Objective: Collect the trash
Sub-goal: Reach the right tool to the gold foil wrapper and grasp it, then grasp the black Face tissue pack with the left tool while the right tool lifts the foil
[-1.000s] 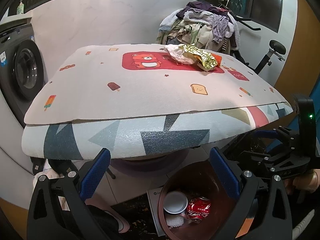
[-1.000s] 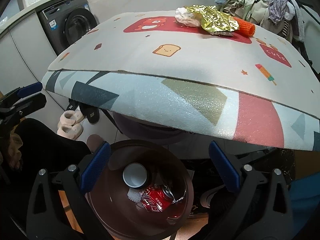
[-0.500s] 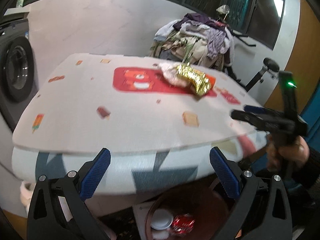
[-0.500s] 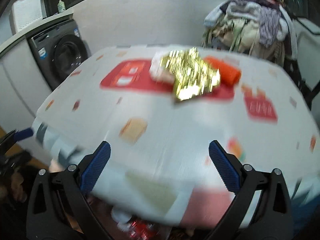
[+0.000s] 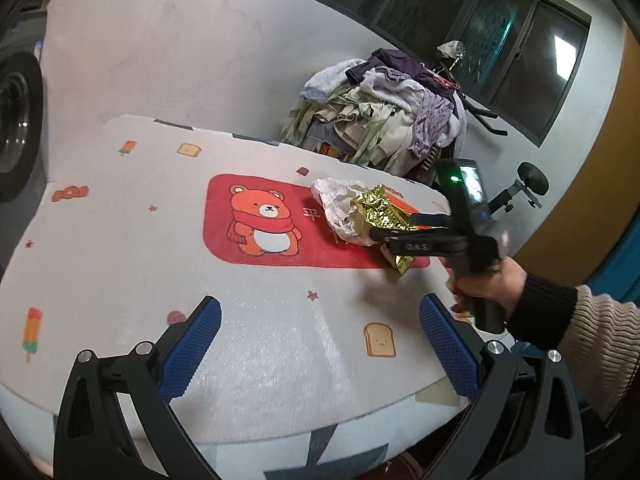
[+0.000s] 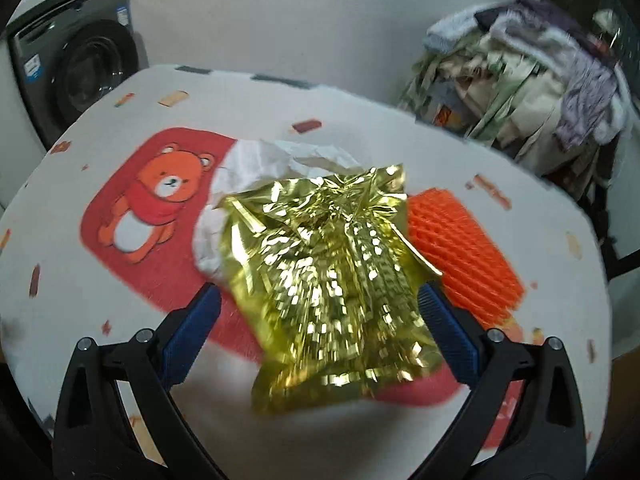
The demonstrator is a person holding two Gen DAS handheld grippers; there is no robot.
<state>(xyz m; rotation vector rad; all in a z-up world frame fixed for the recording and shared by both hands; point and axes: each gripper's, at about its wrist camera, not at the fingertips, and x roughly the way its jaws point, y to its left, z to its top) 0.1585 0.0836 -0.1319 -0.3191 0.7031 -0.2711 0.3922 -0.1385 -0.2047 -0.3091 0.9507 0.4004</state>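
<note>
While your right tool (image 6: pixel 318 332) hangs low over the worktop (image 5: pixel 120 264), its two blue-padded fingers (image 6: pixel 192 330) stand spread wide, gripping nothing. Directly ahead of it lies the crinkled gold foil wrapper (image 6: pixel 328 276), so close that the wrapper's near end fills the gap between the fingers; whether either pad touches the foil cannot be told, since this view is blurred. The wrapper's long axis runs roughly away from you, in line with the tool's reach, so the fingers sit on either side of its width.

Behind and left of the foil, partly underneath it, is a crumpled sheet of white paper (image 6: pixel 256 168). Just beside the foil on the right is an orange ribbed foam net sleeve (image 6: pixel 460 256).

Your left tool (image 5: pixel 320 340) is also spread open and empty, held back over the near part of the patterned worktop cover, well apart from the trash. From its view the right tool (image 5: pixel 394 228) shows reaching in from the right, with the gold wrapper (image 5: pixel 380 216) and white paper (image 5: pixel 340 208) at its tips, on the red bear panel (image 5: pixel 260 220).

The right hand is clearly the nearer one; closing on the foil looks like the next step. Thin foil may crush or slip.
</note>
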